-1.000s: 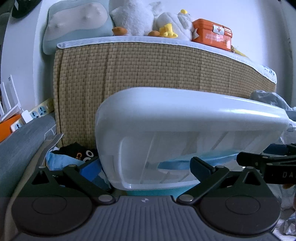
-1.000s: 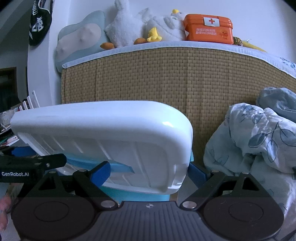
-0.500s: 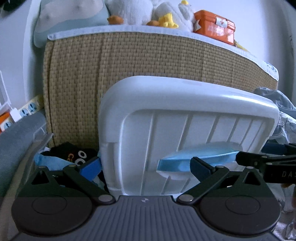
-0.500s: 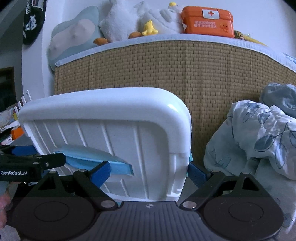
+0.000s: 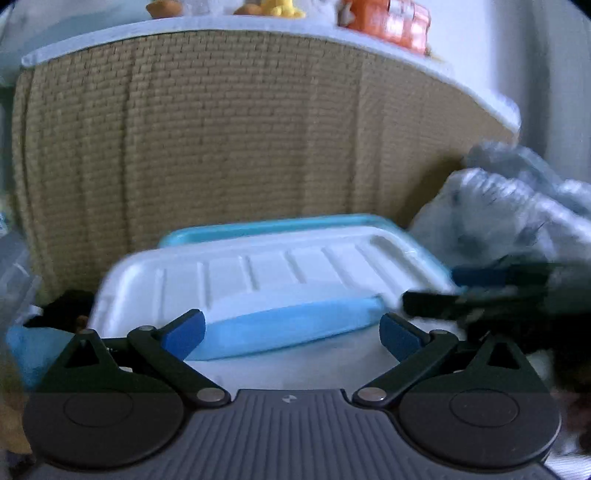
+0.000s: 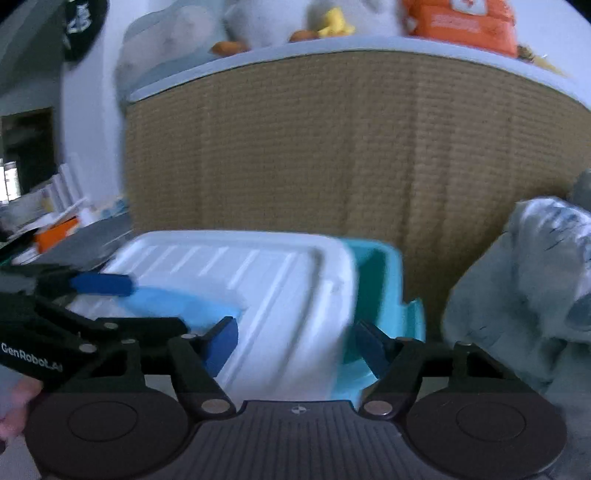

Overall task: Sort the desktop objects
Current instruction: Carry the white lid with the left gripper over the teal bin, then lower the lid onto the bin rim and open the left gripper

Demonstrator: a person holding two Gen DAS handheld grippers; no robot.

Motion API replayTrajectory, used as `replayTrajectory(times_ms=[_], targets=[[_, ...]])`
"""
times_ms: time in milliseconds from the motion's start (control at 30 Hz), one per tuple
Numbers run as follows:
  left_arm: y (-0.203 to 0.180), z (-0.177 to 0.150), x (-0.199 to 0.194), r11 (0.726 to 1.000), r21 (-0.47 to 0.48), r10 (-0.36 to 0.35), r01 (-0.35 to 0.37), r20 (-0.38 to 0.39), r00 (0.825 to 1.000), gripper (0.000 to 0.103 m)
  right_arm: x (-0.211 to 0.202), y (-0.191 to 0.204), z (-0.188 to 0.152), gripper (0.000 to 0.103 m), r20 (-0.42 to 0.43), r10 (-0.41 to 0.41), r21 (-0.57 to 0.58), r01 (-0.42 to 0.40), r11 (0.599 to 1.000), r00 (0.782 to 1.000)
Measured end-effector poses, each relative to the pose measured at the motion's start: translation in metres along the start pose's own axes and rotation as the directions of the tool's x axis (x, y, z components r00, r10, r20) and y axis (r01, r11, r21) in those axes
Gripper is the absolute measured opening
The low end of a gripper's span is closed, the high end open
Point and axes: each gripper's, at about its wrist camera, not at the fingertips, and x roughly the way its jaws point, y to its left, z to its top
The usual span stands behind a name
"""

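A white box lid point(image 5: 280, 269) with a light blue handle point(image 5: 288, 325) lies low over a teal storage box point(image 5: 280, 225). In the right wrist view the lid point(image 6: 258, 280) sits askew, leaving the teal box's right end point(image 6: 376, 273) uncovered. My left gripper point(image 5: 291, 328) is open, its blue pads on either side of the handle. My right gripper point(image 6: 295, 339) is open and straddles the lid's right edge. Each gripper shows at the edge of the other's view. Both views are blurred.
A woven rattan headboard point(image 5: 229, 129) stands right behind the box, with plush toys and an orange first-aid case point(image 6: 461, 18) on its top ledge. A crumpled blue-white quilt point(image 6: 524, 280) lies to the right. Dark clothes and clutter point(image 5: 59, 310) lie to the left.
The lid was raised and tilted up on edge; it has swung down to lie nearly flat on the teal box. Both grippers dropped with it.
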Motion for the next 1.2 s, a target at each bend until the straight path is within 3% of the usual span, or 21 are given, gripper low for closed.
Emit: replayTrajectory(times_ms=[167, 467, 700, 1200], targets=[[0.003, 0.001, 0.005, 1.0, 0.007, 0.005, -0.004, -0.016, 1.0, 0.103, 0.008, 0.001, 0.011, 0.081, -0.046, -0.024, 0.008, 0.025, 1.0, 0.999], [-0.007, 0.002, 0.016, 1.0, 0.021, 0.009, -0.009, 0.021, 1.0, 0.103, -0.001, -0.013, 0.002, 0.079, -0.005, -0.017, 0.067, 0.017, 0.998, 1.0], [-0.014, 0.009, 0.028, 1.0, 0.015, 0.016, -0.017, 0.015, 1.0, 0.103, -0.004, -0.004, 0.002, 0.079, 0.035, -0.04, -0.01, 0.04, 0.999, 0.999], [-0.019, 0.018, 0.045, 1.0, 0.01, 0.013, -0.013, 0.017, 1.0, 0.103, -0.004, -0.014, 0.004, 0.079, 0.047, -0.056, 0.023, 0.055, 0.998, 0.997]])
